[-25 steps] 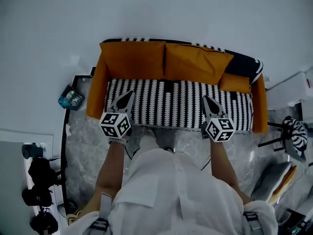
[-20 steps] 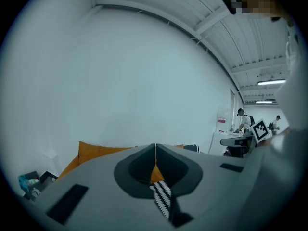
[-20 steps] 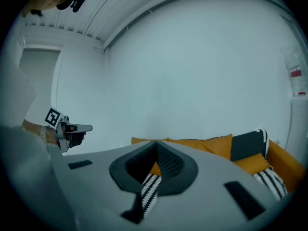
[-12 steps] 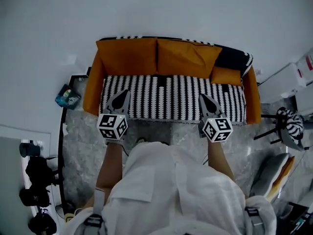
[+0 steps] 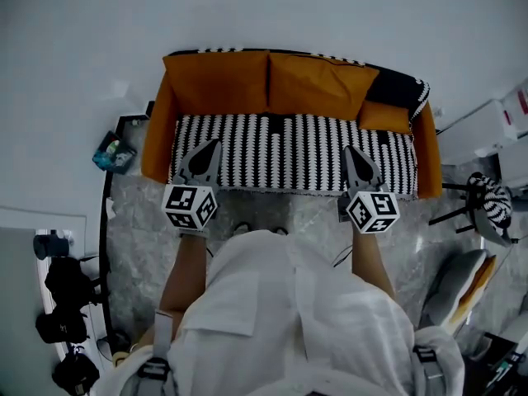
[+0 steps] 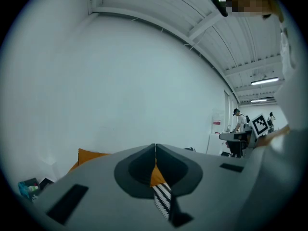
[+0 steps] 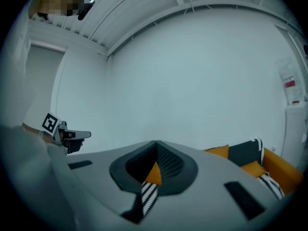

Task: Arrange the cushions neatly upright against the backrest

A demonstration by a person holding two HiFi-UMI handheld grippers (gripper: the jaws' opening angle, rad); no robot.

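Now left tongs (image 5: 216,143), right tongs (image 5: 350,149), closed

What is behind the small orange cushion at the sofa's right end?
A black cushion with a zigzag-trimmed edge sits behind the small orange cushion. Its lower part is covered by the orange one, and whatever lies behind the black one cannot be seen.

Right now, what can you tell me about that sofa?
The sofa is orange, fabric by its look, standing against a white wall on a marbled floor. A black-and-white patterned cover lies over its seat. Two big orange cushions stand along the backrest; a dark cushion and a small orange cushion fill the right end.
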